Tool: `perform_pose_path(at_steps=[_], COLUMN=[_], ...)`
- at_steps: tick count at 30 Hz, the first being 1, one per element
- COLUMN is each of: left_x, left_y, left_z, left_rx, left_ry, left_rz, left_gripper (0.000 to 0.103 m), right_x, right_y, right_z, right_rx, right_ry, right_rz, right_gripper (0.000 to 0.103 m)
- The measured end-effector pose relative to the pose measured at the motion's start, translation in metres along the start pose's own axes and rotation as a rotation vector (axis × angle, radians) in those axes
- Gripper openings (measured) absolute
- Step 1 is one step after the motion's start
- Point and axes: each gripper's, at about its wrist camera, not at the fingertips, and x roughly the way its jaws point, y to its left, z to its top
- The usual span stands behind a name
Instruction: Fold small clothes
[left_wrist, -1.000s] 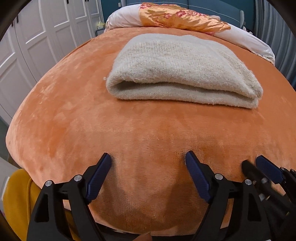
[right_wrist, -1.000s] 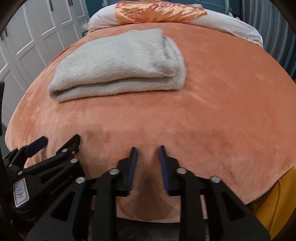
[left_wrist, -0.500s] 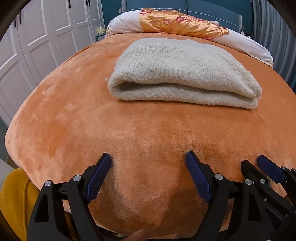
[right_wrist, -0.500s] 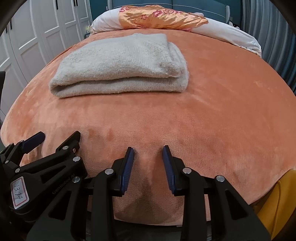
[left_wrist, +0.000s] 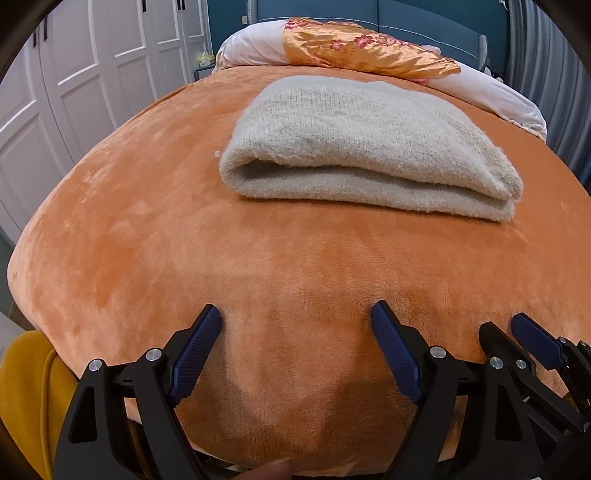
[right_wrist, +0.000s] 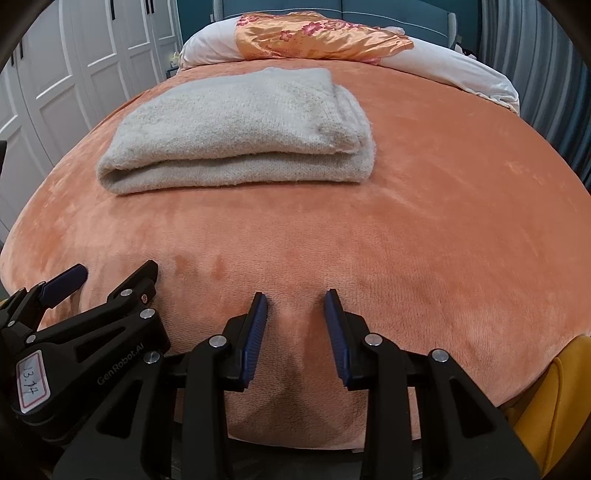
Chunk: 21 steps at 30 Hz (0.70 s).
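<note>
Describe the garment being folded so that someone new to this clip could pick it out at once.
Start from the bed's orange plush blanket. On its middle, short of the pillow with a floral satin cover, lies the folded sweater. It is the only cream, fuzzy knit, folded into a thick flat bundle, apart from both grippers.

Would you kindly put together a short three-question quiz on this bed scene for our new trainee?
1. True or false: the folded cream knit garment lies on the orange plush blanket, with neither gripper touching it.
2. Multiple choice: which gripper has its fingers spread wider? A) left gripper B) right gripper C) both are shut.
3. Fill in: at the head of the bed, an orange floral satin cloth is draped over a white ____.

Key: 1 true; 2 A; 3 pillow.
</note>
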Motion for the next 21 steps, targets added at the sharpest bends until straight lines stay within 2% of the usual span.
perform_pose_path(at_steps=[21], left_x=[0.0000], left_y=[-0.0004], left_z=[-0.0010], left_rx=[0.001], left_ry=[-0.006], left_rz=[0.003], left_gripper=[0.081], right_x=[-0.0011], right_y=[0.0012], right_z=[-0.0014], right_rx=[0.009], right_ry=[-0.008], right_rz=[-0.009], right_gripper=[0.031])
